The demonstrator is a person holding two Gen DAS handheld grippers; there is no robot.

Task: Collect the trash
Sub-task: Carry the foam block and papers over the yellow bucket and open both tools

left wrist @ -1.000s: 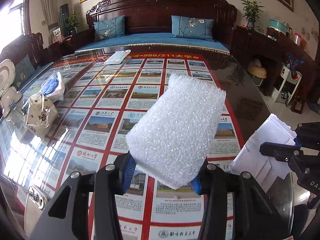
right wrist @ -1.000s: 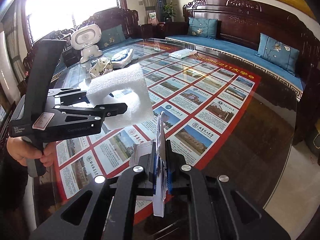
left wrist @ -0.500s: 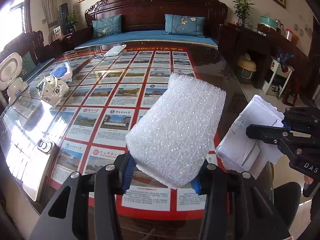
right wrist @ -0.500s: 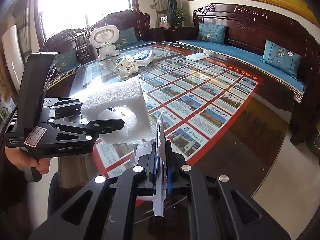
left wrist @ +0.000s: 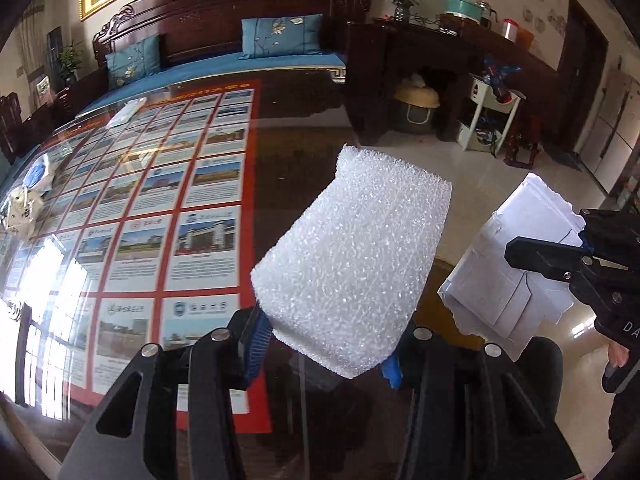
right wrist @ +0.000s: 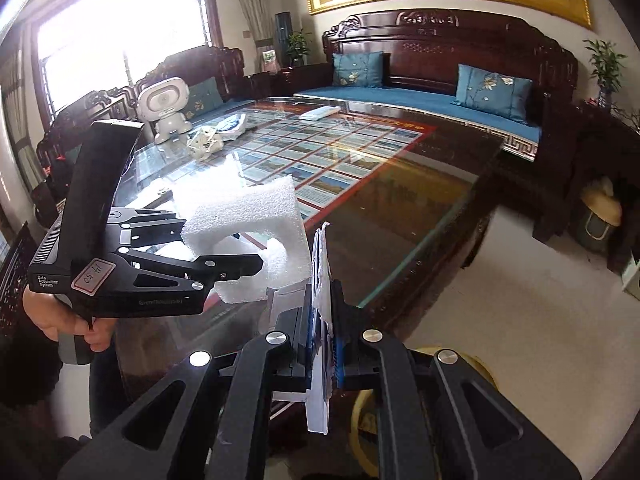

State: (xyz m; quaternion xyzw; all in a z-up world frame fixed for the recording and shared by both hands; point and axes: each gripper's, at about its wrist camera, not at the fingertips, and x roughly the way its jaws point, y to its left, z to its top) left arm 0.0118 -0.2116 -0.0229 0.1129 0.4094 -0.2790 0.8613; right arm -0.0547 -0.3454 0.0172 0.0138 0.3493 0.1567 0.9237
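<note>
My left gripper (left wrist: 324, 344) is shut on a white foam block (left wrist: 352, 256) and holds it in the air above the near corner of the glass table (left wrist: 304, 148). The foam block also shows in the right wrist view (right wrist: 244, 216), with the left gripper (right wrist: 224, 256) around it. My right gripper (right wrist: 324, 320) is shut on a flattened white paper box (right wrist: 320, 292), seen edge-on. In the left wrist view the paper box (left wrist: 516, 264) hangs right of the foam, held by the right gripper (left wrist: 576, 256).
The glass table covers a red poster (left wrist: 160, 208). A white robot toy (right wrist: 164, 108), a crumpled wrapper (right wrist: 206, 142) and a remote-like white item (right wrist: 320, 113) stand at its far side. A blue-cushioned sofa (right wrist: 420, 98) is behind. A yellow bin rim (right wrist: 484, 372) shows below.
Both grippers have pulled back and swung right, away from the table middle toward its near corner and the floor. Both keep their hold on the foam and paper.
</note>
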